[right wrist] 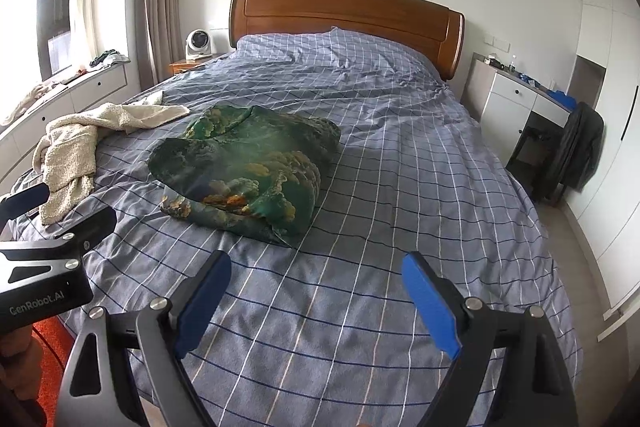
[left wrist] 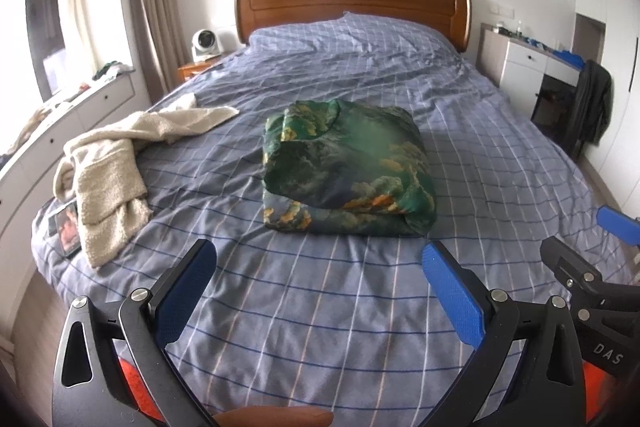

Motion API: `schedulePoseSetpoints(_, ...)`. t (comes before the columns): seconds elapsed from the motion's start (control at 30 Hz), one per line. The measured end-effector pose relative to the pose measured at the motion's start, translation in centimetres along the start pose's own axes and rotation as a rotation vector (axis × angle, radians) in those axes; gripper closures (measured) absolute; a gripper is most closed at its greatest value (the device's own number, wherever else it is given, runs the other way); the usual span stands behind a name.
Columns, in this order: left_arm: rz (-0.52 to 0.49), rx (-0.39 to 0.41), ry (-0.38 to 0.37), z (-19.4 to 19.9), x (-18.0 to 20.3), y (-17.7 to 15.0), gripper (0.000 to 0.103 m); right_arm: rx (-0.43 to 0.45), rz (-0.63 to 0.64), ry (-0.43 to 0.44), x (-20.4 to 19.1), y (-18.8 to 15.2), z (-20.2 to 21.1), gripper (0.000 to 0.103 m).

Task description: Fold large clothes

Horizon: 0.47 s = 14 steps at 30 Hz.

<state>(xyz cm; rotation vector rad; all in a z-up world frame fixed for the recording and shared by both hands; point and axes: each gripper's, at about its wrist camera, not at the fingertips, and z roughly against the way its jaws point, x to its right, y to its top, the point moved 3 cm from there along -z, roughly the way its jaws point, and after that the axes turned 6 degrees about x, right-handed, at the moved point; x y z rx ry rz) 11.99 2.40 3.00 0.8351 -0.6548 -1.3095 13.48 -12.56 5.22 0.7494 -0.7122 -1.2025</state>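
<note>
A green patterned garment (left wrist: 348,167) lies folded into a thick bundle in the middle of the bed (left wrist: 320,307); the right wrist view has this garment (right wrist: 248,167) left of centre. A cream fleecy garment (left wrist: 112,167) lies crumpled and spread at the bed's left side, seen too as the cream garment (right wrist: 76,151). My left gripper (left wrist: 318,267) hovers open over the near bed, short of the green bundle, nothing between its blue pads. My right gripper (right wrist: 316,279) is open and empty too, above bare checked cover. The right gripper's fingers (left wrist: 616,231) show at the left view's right edge.
A wooden headboard (left wrist: 352,3) stands at the far end. A small fan (left wrist: 204,43) sits on a bedside table at left. A white desk (right wrist: 516,103) and a chair with a dark jacket (right wrist: 580,143) stand at right. Photos or cards (left wrist: 66,227) lie by the cream garment.
</note>
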Motion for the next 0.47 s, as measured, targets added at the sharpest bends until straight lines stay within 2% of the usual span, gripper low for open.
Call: schedulePoseSetpoints(0.47, 0.028, -0.003, 0.0, -0.3, -0.5, -0.3, 0.001, 0.001, 0.026, 0.008, -1.1, 0.1, 0.3, 0.014)
